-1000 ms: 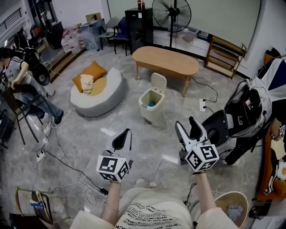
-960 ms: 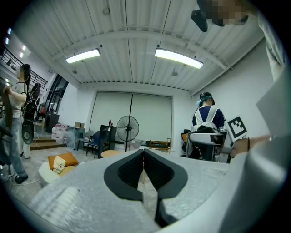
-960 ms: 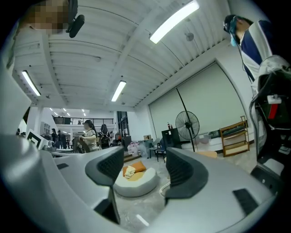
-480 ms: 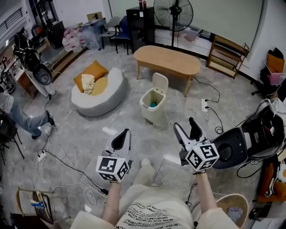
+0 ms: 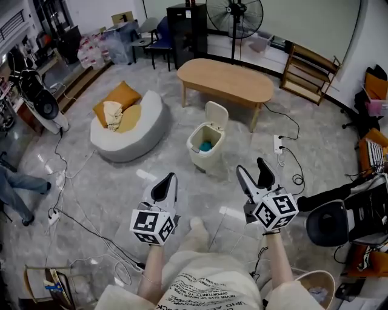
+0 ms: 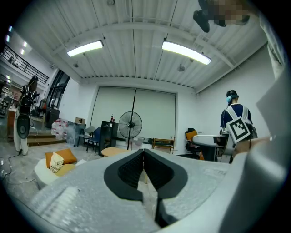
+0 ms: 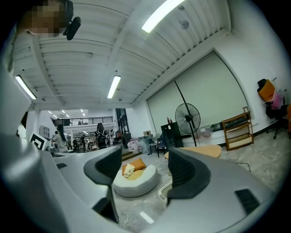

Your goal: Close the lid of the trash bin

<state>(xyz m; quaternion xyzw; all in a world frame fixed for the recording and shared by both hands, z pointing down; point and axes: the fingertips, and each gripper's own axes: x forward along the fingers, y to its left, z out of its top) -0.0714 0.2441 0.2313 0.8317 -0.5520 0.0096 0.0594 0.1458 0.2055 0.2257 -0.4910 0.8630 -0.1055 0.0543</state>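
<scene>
One cream plastic trash bin (image 5: 203, 150) stands on the grey floor (image 5: 115, 181), its one lid (image 5: 216, 115) up. Two tongs wait well apart from it: left tongs (image 5: 165, 187) pressed together, right tongs (image 5: 253, 175) apart, empty.

Open workshop-studio: stone floor (image 5: 200, 187), trailing cables (image 5: 91, 227), pedestal fan (image 5: 234, 12), wooden table (image 5: 227, 82), beanbag seat (image 5: 142, 124)

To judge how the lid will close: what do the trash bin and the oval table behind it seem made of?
Trash bin: likely plastic; cream, smooth, matte, with thin moulded lid. Table: apparently wood; even light-tan top, grain not discernible.
</scene>
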